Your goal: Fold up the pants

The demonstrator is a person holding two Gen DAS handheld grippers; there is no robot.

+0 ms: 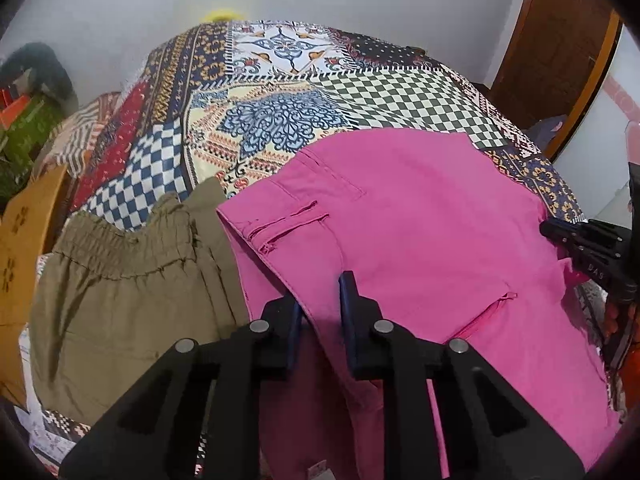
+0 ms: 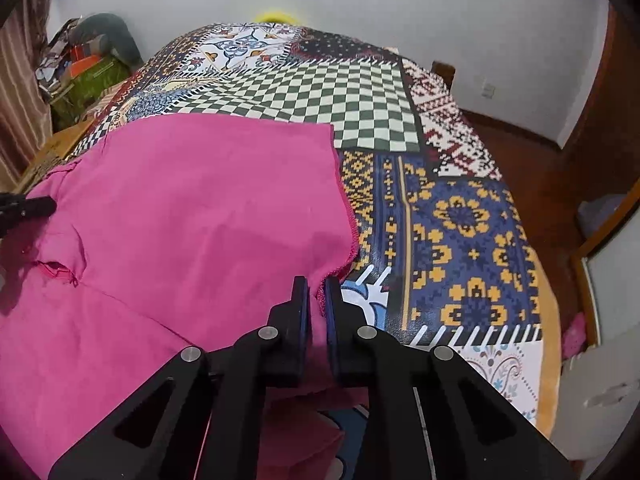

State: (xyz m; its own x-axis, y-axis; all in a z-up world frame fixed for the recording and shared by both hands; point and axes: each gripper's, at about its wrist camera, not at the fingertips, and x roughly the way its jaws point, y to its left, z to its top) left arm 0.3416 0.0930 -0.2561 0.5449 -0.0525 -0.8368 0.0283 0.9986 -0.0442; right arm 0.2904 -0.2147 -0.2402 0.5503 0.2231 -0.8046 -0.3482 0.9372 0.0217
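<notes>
Pink pants (image 1: 420,220) lie spread on a patterned bedspread (image 1: 280,92), waistband and pockets toward the left. My left gripper (image 1: 322,300) has its jaws closed on the near waistband edge, and pink cloth fills the narrow gap between the pads. In the right wrist view the pink pants (image 2: 200,200) end at a stitched hem. My right gripper (image 2: 317,292) is shut on that hem at its near corner. The right gripper (image 1: 580,240) also shows at the right edge of the left wrist view, and the left gripper (image 2: 28,206) at the left edge of the right wrist view.
Khaki pants (image 1: 128,280) with an elastic waist lie just left of the pink pair. The bedspread (image 2: 460,220) stretches on to the right and far side. A wooden bed frame (image 1: 24,240) and cluttered boxes (image 1: 28,116) are at the left, a wooden door (image 1: 560,40) at the right.
</notes>
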